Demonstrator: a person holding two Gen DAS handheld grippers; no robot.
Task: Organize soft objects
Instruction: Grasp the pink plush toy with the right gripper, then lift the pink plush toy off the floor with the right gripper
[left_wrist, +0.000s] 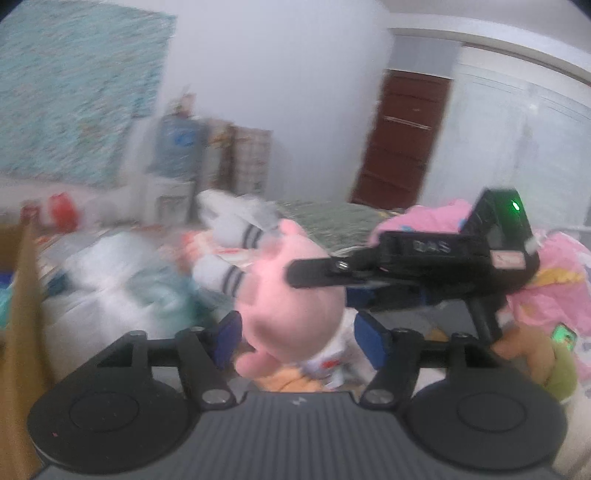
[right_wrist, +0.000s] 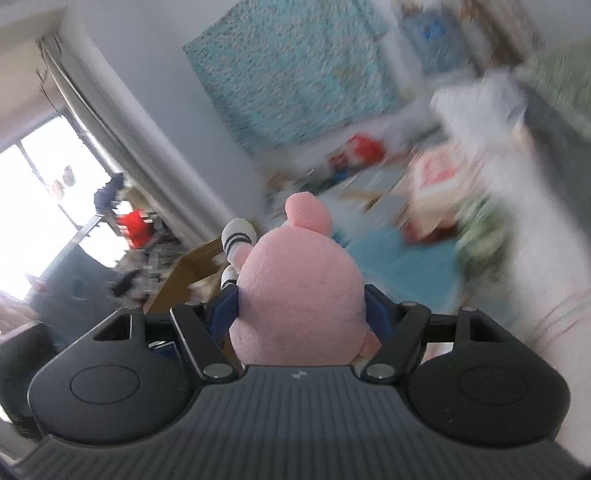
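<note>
Both grippers were matte black, the left gripper (left_wrist: 297, 341) and right gripper (right_wrist: 303, 314) alike: ribbed grey housing, two round discs, silver screws on the linkage arms, blue pads (left_wrist: 371, 338) on the fingers, a small white logo

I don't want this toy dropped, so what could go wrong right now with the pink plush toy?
The right gripper alone squeezes the pink plush toy; its round, soft body could slip out.

The left gripper has its jaws open around the toy without pressing, so it offers no backup.

Both views are blurred, and the right gripper crosses close over the left, so the two could bump or snag the toy's striped socks.
</note>
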